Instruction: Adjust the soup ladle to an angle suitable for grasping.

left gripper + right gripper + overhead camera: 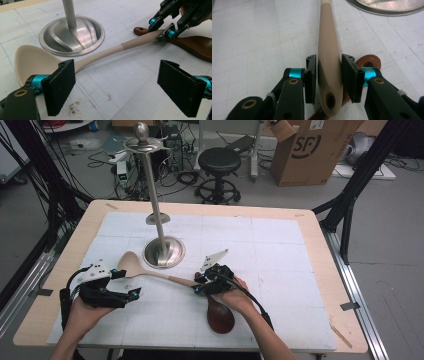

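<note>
Now beige spoon [150, 271] flat, bowl upper-left, handle toward right claw [200, 284].

On the worktop [310, 245] we see the stand [163, 251] behind the two spoons. The long spoon [150, 270] lies crosswise before its base, bowl left, handle end over the second spoon [220, 315], apparently touching it. The left hand-held gripper [127, 285] sits just before the bowl; the right hand-held gripper [199, 285] straddles the handle.
</note>
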`<action>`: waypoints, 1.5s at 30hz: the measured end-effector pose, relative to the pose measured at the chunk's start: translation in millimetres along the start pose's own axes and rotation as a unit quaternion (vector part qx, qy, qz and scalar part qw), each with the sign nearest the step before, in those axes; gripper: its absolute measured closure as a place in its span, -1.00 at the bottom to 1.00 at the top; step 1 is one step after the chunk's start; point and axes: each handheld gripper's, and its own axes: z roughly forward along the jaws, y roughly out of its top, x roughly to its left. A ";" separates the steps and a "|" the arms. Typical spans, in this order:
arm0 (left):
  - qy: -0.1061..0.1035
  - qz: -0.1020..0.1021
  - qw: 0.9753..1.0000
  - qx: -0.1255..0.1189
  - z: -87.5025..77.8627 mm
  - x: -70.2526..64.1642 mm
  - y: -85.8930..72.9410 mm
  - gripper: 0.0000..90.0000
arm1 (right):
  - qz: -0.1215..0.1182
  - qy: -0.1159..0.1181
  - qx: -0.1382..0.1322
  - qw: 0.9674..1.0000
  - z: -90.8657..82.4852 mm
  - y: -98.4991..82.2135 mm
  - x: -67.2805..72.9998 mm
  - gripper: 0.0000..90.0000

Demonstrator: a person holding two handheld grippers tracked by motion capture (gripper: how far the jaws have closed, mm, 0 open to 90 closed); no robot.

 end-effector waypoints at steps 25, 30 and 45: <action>-0.010 0.006 1.000 0.000 2.6 -2.8 1.2 -0.63 | -0.003 0.031 -0.013 0.999 0.4 6.1 9.1 0.50; -0.011 0.009 1.000 0.002 4.0 -3.0 1.4 -0.63 | -0.006 0.051 -0.020 0.998 1.0 10.1 13.8 0.50; -0.018 0.014 1.000 0.009 7.9 -5.5 1.6 -0.63 | -0.025 0.089 -0.025 0.995 1.2 25.6 29.8 0.50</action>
